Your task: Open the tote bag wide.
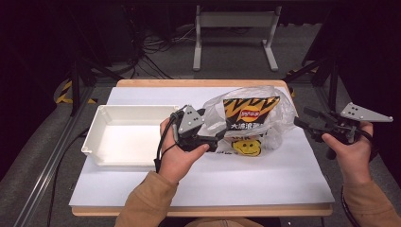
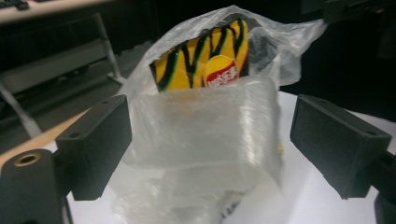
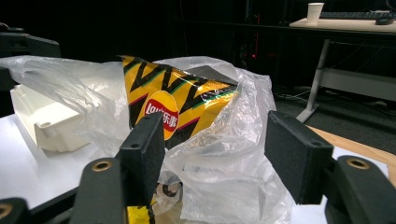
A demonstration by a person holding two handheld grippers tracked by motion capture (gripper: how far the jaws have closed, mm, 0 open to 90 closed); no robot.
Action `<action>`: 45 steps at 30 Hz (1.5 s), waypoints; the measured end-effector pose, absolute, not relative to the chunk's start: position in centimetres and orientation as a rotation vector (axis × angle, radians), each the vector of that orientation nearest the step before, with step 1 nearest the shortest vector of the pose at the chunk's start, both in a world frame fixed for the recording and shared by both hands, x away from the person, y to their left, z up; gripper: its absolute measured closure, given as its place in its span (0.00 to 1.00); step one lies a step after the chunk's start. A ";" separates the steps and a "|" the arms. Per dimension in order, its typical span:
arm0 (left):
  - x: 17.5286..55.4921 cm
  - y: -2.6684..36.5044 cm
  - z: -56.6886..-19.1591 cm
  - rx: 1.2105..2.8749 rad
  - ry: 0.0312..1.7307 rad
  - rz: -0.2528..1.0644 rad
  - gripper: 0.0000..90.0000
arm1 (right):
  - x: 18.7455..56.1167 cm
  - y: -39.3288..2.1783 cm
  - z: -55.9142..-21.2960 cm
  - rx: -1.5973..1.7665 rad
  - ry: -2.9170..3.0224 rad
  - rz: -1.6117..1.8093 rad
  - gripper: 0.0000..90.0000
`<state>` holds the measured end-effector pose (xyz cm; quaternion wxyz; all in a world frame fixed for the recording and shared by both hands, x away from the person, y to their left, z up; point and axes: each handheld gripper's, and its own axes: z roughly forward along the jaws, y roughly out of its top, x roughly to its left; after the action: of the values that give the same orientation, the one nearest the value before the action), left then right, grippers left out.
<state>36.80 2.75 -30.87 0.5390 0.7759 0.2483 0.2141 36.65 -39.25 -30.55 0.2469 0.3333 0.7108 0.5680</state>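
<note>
— Chip bag (image 1: 250, 113), yellow with black stripes: where does it sit?
— Inside a clear plastic bag (image 1: 279, 111) with a smiley face printed low on its front, on the white surface (image 1: 265, 175), just right of the white tray (image 1: 127, 135). The top of the chip bag stands up out of the crumpled plastic.
— And the left hand-held gripper (image 1: 215, 137)?
— At the plastic bag's left side. In the left gripper view its jaws stand apart, with a fold of the clear plastic between them; the pads are not pressing on it.
— The right one?
— The right hand-held gripper (image 1: 300, 122) is at the bag's right edge, held in the person's right hand (image 1: 352, 149). Its jaws are apart too; in the right gripper view the plastic bulges between them without being pinched.
</note>
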 end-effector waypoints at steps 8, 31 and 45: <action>38.2 2.5 -31.2 1.878 0.536 0.501 0.82 | 37.0 -38.6 -30.4 0.919 1.925 1.544 0.40; 41.6 2.8 -34.4 1.896 0.661 0.341 0.99 | 42.9 -37.2 -32.5 1.059 2.008 1.551 0.54; 42.9 2.4 -34.6 1.891 0.688 0.367 0.99 | 43.3 -38.1 -31.5 1.014 1.951 1.476 1.00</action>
<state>42.93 2.44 -34.57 0.5212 0.7889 0.2872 0.1530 43.29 -38.12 -31.54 0.2442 0.3714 0.7143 0.5405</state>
